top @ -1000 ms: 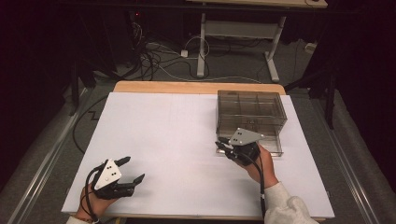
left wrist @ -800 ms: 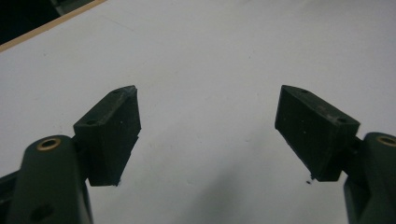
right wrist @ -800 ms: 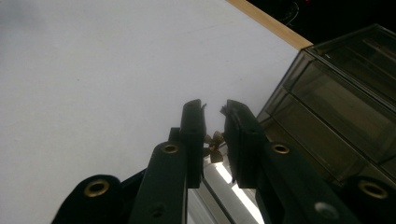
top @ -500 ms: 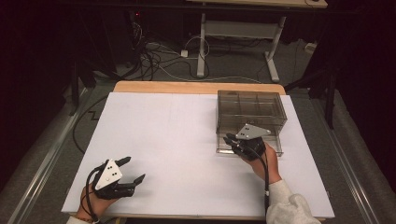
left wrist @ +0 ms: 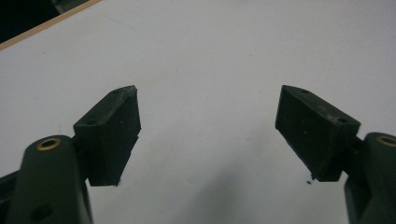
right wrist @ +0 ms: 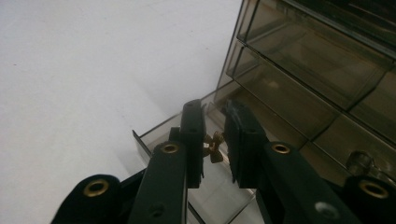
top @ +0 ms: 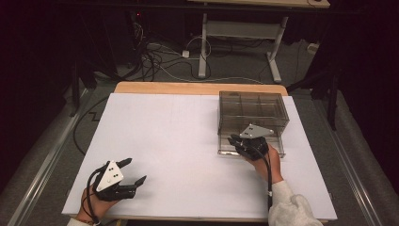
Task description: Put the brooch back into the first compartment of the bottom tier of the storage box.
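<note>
**A:** Any writing on that cabinet [top: 253, 114]? A brand, a label?

**B:** None I can read. From the high view I get a smoky clear box of small drawers standing on the right half of the table [top: 179, 141], and no print shows on it. The right gripper view brings the drawer fronts close, and I see no lettering there either.

**A:** Where's my right gripper [top: 237, 141]?

**B:** At the cabinet's near bottom corner, over the open drawer [right wrist: 159, 133] that sticks out from the lowest row. From above I can't tell what the jaws hold. The right gripper view settles it: they're drawn in close with a small brass wing nut [right wrist: 214, 146] between them, pinched at the left jaw's pad, with a slight gap on the other side. The nut hangs just above the drawer's floor.

**A:** And my left gripper [top: 136, 172]?

**B:** Low at the near left corner of the table, well apart from the cabinet. I see its jaws spread wide in the high view, and the left gripper view confirms it: two black pads [left wrist: 114, 133] far apart, only bare white tabletop between them, nothing held.
</note>
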The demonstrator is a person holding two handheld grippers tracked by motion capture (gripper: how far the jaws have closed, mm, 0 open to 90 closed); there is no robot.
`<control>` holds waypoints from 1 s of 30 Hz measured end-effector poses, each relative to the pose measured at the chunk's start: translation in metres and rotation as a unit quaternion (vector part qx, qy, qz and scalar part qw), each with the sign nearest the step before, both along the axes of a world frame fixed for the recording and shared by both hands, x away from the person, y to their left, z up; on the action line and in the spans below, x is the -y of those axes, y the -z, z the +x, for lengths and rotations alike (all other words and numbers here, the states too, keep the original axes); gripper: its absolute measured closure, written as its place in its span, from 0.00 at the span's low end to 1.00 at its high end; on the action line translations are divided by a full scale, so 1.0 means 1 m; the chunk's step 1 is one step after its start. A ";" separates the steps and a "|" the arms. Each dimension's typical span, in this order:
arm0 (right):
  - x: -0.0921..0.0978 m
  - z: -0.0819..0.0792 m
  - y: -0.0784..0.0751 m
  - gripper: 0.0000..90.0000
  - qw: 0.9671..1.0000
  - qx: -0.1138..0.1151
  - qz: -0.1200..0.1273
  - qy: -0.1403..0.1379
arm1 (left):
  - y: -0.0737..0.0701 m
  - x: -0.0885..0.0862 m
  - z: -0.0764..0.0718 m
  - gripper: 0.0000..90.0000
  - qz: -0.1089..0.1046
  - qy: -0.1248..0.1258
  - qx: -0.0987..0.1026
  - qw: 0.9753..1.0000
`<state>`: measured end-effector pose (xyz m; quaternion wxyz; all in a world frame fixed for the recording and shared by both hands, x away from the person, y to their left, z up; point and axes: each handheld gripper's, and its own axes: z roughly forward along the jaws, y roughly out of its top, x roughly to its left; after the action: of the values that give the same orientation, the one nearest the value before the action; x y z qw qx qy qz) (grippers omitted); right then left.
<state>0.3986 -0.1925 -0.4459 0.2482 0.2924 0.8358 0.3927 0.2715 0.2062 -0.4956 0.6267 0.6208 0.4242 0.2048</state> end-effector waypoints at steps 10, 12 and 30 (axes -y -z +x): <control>0.004 0.005 0.006 0.85 1.000 -0.003 0.006 0.021 | 0.001 0.000 0.000 0.24 0.003 0.002 -0.001 1.000; 0.003 0.005 0.006 0.85 1.000 -0.002 0.006 0.021 | 0.001 0.000 0.000 0.24 0.003 0.002 -0.001 1.000; 0.003 0.001 0.002 0.79 1.000 0.011 0.012 0.023 | 0.001 0.002 0.000 0.24 0.004 0.003 -0.002 1.000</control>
<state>0.3997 -0.1960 -0.4484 0.2632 0.3104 0.8211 0.4002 0.2716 0.2043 -0.4967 0.6240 0.6248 0.4230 0.2035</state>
